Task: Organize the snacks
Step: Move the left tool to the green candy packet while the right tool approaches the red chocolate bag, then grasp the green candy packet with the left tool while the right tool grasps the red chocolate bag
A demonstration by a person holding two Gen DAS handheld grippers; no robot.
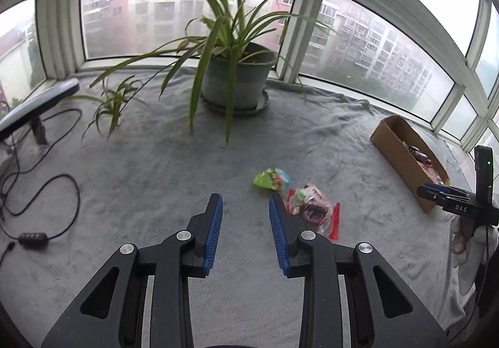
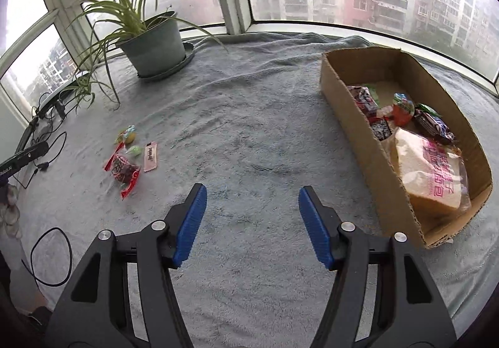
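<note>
The step in hand looks like fetching the last loose snacks; both hand-held grippers are empty and most snacks already lie in the box.

Left hand-held gripper (image 1: 245,203): jaws apart, nothing between them; it points down at the grey blanket (image 1: 156,176) covering the tabletop. Just ahead and slightly right of its tips lies a green packet (image 1: 272,178); touching the outer side of its right fingertip, as seen here, lies a red packet (image 1: 315,210) with a pink bar tucked against it. Judged next move: shift a little right and forward, lower over one packet, close on it, then carry it to the box.

Right hand-held gripper (image 2: 252,196): jaws wide apart, empty, over bare blanket; the loose snacks lie well to its left, the cardboard box (image 2: 352,117) near its right, holding a bread bag (image 2: 432,173) and several small packets.

Around: far left of the left hand-held gripper, a black cable (image 1: 46,192) loops on the blanket beside a lamp; ahead stands a potted plant (image 1: 237,76), its long leaves drooping towards the snacks, yet well apart; nothing blocks the way to the box.
</note>
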